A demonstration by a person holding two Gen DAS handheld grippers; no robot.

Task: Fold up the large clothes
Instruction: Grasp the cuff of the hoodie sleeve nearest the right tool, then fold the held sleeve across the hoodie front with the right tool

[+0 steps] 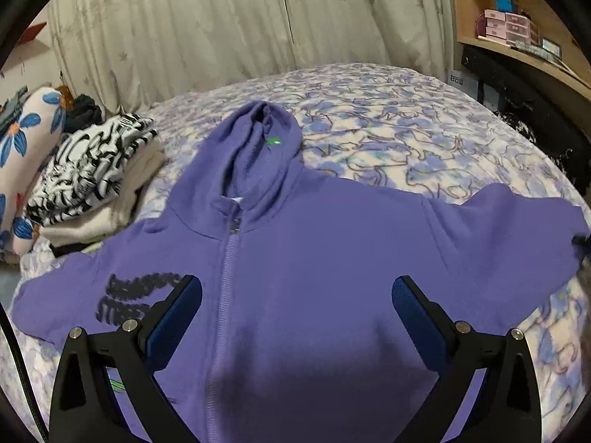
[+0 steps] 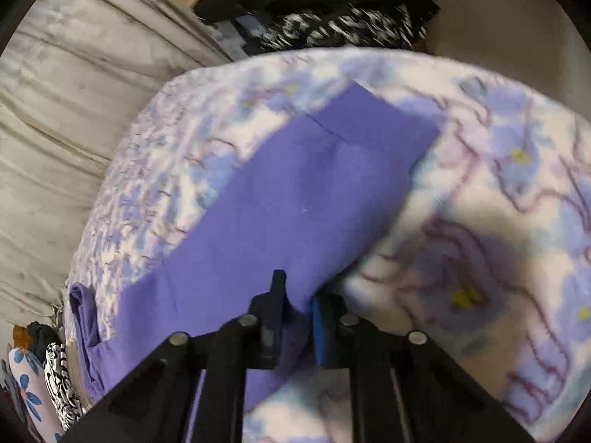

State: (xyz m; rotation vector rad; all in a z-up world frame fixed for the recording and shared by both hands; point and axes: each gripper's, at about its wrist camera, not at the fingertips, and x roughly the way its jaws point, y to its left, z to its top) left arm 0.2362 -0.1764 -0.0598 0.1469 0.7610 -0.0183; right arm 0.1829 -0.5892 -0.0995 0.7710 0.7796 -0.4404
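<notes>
right gripper (image 2: 295, 317) has its jaws pinched together on purple cloth, the edge of the hoodie's sleeve (image 2: 295, 192) by the look of it, w/ fabric bunched between the pads. left gripper (image 1: 295, 295) is wide apart, hovering over the hoodie's chest, nothing between its fingers, not touching as far as i can tell.

purple hoodie (image 1: 332, 258) lies face up on the floral bedspread (image 1: 388, 118), zipped, hood (image 1: 258, 136) pointing toward the curtain (image 1: 221, 18), both sleeves spread out to the sides. right sleeve runs long and flat across the bed in the right wrist view; its far cuff is squared off and lying smooth.

progress, my read: barely started on this one. garment is laid out and flattened, but no fold is in yet: sleeves not brought in, body not halved, hood not tucked. grabbing the sleeve looks like the opening of the first fold. a stack of folded clothes (image 1: 96, 170) beside the hoodie on the left suggests other pieces are already done. right view is blurry, so exact grip spot is unclear.
</notes>
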